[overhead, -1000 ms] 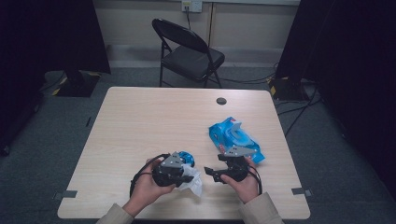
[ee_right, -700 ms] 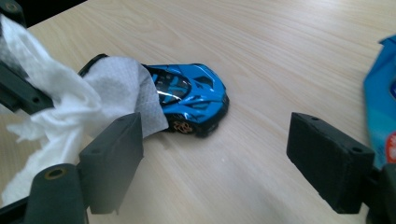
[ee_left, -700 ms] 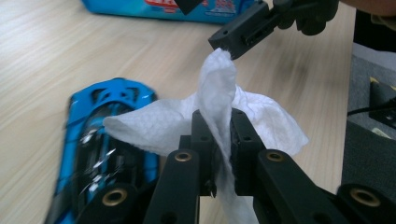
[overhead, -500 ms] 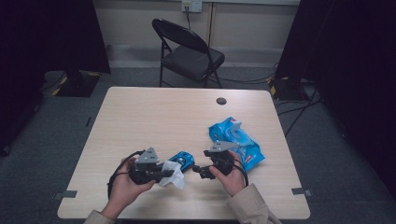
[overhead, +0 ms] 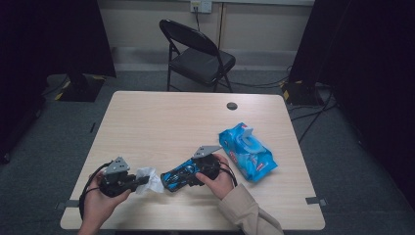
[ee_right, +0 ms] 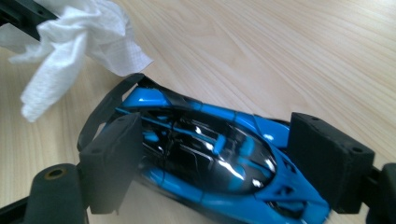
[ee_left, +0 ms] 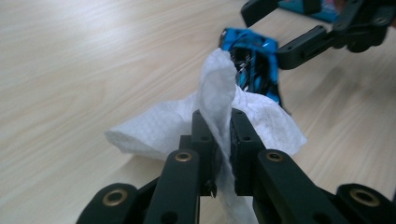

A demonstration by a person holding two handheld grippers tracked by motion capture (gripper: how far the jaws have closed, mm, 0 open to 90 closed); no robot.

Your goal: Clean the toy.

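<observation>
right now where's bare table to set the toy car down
Free: the far half of the table, from the round grommet hole leftward. Crowded: the near strip, with the left gripper pinching a wipe, the toy car and the wipes pack.

bare tabletop point(overhead: 161, 122) ahead, wipes pack point(overhead: 247, 152) rightward

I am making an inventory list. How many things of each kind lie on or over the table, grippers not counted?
Blue and black toy car: 1
White crumpled paper wipe: 1
Blue plastic wipes pack: 1
Total: 3
</observation>
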